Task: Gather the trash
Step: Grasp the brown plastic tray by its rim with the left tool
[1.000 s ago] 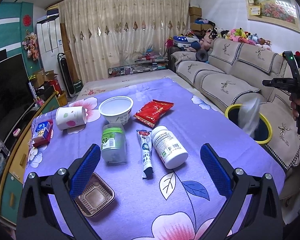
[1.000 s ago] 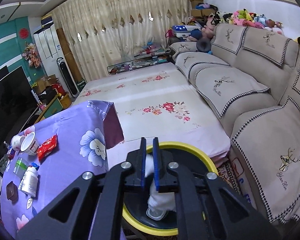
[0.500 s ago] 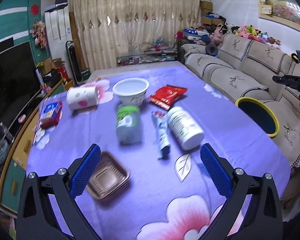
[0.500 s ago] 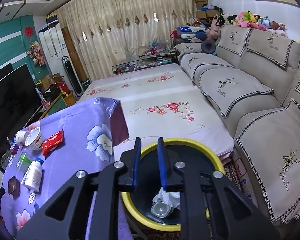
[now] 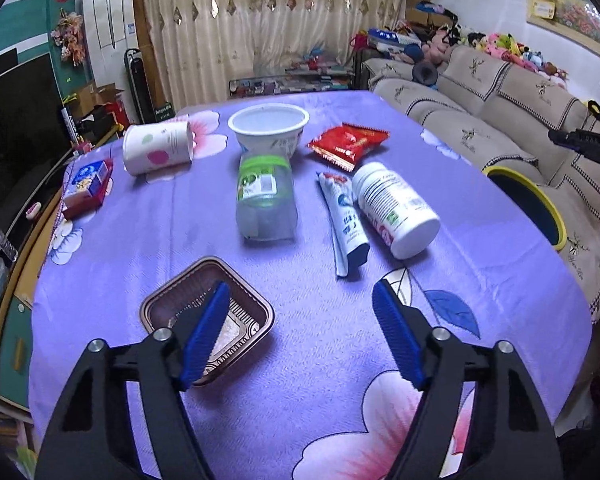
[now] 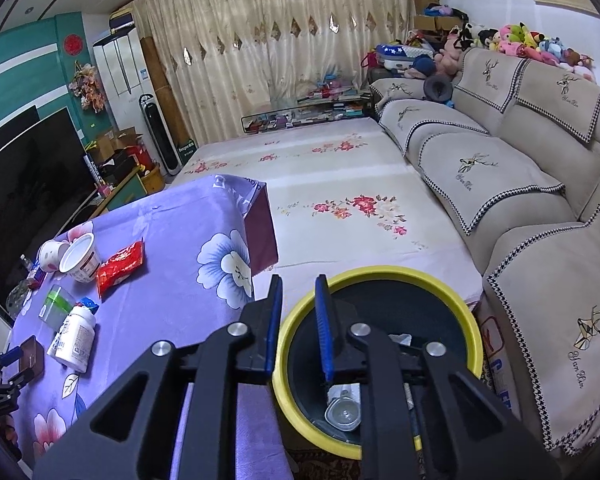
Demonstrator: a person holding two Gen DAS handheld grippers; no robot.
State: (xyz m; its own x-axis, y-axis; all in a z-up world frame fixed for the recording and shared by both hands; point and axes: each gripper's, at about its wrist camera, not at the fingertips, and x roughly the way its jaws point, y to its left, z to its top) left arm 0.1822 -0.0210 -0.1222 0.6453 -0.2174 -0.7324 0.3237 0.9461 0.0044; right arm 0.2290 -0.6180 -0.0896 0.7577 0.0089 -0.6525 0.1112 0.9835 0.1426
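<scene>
Between wide left tongs (image 5: 300,332) and bottle (image 5: 266,200), brown tray (image 5: 172,304); right tongs (image 6: 299,328) narrowly parted, empty.

Tray (image 5: 208,316) nearest, jar (image 5: 265,196), tube (image 5: 346,220), bottle (image 5: 394,208) behind, on table (image 5: 324,364).

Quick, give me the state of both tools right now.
Left tool: open, empty, above the purple floral tablecloth.
Right tool: open, empty, over the yellow-rimmed black bin.

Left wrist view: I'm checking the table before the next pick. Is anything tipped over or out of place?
Three containers lie on their sides on the purple floral tablecloth: the spotted paper cup, the green-labelled clear jar and the white pill bottle. Nothing looks spilled.
</scene>
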